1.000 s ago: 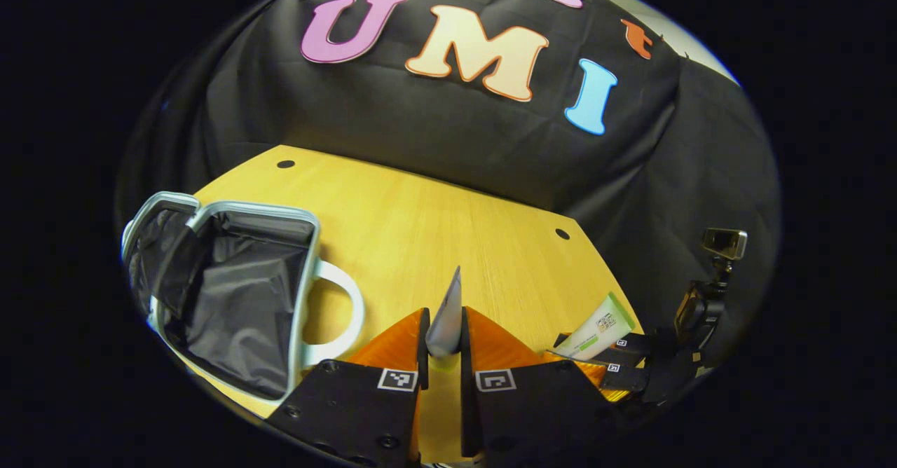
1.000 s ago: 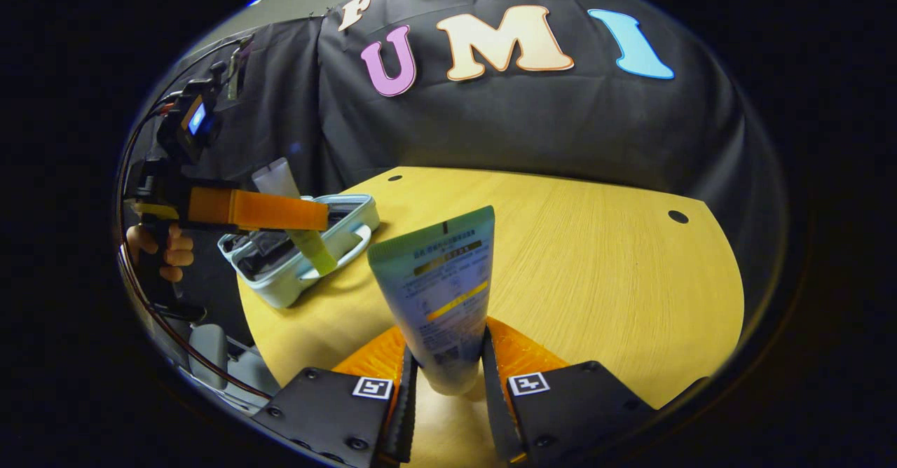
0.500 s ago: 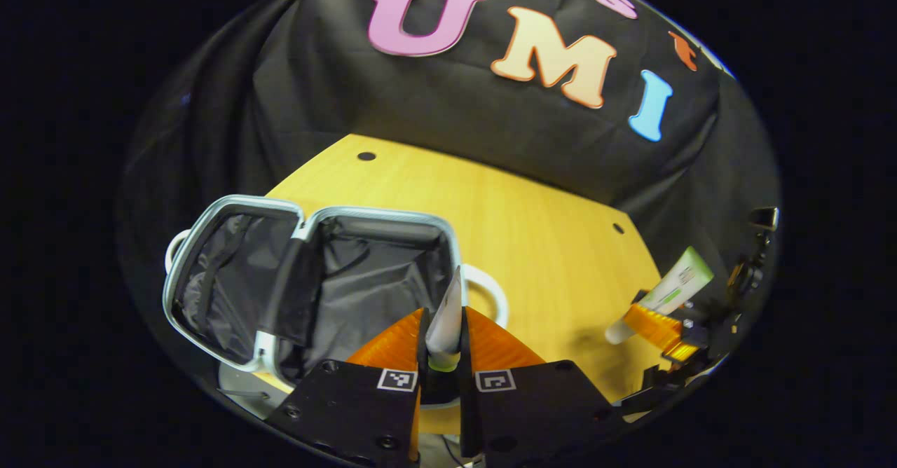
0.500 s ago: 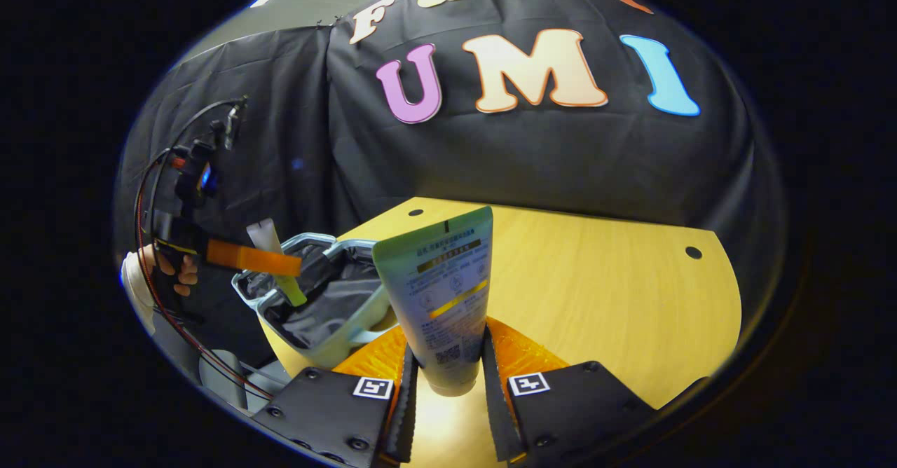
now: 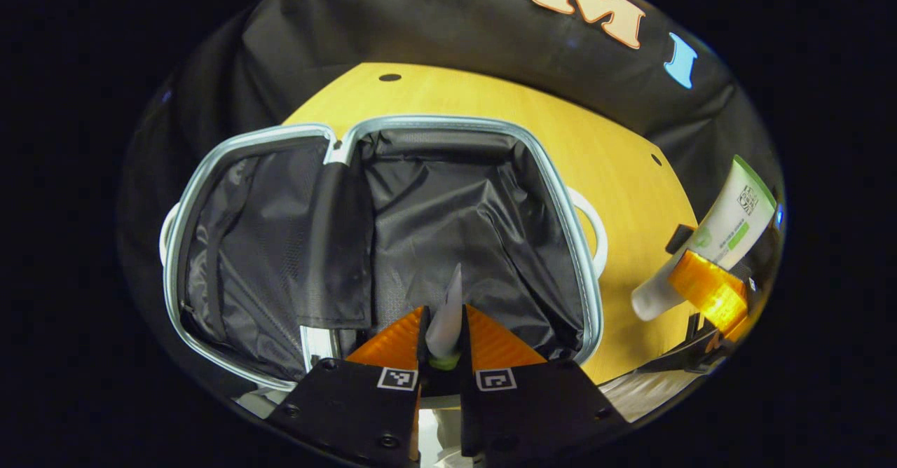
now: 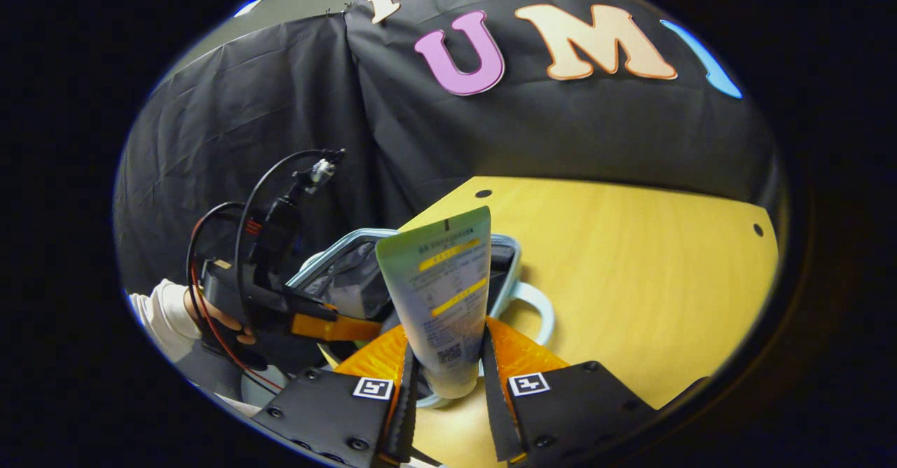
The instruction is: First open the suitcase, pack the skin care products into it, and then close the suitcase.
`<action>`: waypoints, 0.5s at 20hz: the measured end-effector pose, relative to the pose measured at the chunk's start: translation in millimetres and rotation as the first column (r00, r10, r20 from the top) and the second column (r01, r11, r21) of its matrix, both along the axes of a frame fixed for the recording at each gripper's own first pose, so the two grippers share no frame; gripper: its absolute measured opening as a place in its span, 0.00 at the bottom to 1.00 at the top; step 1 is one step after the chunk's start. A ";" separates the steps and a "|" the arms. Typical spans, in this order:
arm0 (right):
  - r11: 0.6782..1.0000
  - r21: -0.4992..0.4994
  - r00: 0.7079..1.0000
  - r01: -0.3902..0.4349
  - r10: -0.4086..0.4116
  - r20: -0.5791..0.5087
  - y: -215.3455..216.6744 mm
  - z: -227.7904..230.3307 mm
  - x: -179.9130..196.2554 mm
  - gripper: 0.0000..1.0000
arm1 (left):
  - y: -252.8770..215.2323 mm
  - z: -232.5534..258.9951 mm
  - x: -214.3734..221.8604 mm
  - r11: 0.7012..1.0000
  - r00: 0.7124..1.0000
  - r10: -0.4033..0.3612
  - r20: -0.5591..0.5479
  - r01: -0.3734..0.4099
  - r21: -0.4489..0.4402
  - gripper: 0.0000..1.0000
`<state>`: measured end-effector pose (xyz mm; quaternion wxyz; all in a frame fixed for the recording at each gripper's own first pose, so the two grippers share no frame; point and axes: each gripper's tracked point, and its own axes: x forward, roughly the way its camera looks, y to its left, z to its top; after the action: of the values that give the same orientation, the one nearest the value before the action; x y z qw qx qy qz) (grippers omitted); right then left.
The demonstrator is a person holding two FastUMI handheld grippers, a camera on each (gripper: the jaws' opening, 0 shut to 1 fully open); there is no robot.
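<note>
A wooden tabletop (image 5: 490,104) fills the upper middle of the left gripper view and the right half of the right gripper view, with the booth's black cloth wall (image 6: 280,118) behind it. On it lies the suitcase (image 5: 560,195), wide open, its pale rim looping across the centre of the left gripper view: two halves lined in dark fabric sit side by side, hinged at the top centre, and a white handle (image 5: 596,226) curves out at the rim's right edge. In the right gripper view the same case sits at centre, partly hidden behind what I hold.

My right gripper (image 6: 447,377), at bottom centre of its own view, pinches a pale green tube (image 6: 438,279) near its cap end; the tube stands upright between my fingers (image 6: 511,356), its flat crimped end at mid-frame. In the left gripper view that tube appears at the right edge, tilted, above the tabletop just right of the case.

My left gripper (image 5: 443,345), at bottom centre of its view, is pressed onto a slim white tube (image 5: 448,314), seen edge-on with a green cap at its base. It hangs over the right-hand half of the open case. In the right gripper view this gripper shows at lower left, with a hand (image 6: 210,317) and a white sleeve (image 6: 158,310) behind it.
</note>
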<state>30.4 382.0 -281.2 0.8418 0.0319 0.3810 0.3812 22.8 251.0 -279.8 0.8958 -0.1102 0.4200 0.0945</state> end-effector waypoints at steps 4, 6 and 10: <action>0.996 -0.056 0.994 -0.064 0.058 -0.090 24.6 -31.5 -23.2 0.42 | -1.0 -19.1 -0.8 0.998 0.996 -0.016 -0.093 0.011 -0.059 0.16; 0.994 -0.079 0.989 -0.074 0.063 -0.131 29.6 -42.5 -31.7 0.45 | 1.7 -24.1 -0.1 0.996 0.993 -0.017 -0.119 0.007 -0.083 0.16; 0.993 -0.102 0.980 -0.059 0.038 -0.195 37.7 -60.3 -36.0 0.42 | 8.4 -23.9 1.9 0.997 0.990 -0.026 -0.141 0.015 -0.079 0.19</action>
<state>-5.6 419.7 -341.6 0.7918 0.0139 0.4813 0.3758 24.8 259.5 -303.7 0.8596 -0.1336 0.4872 0.0762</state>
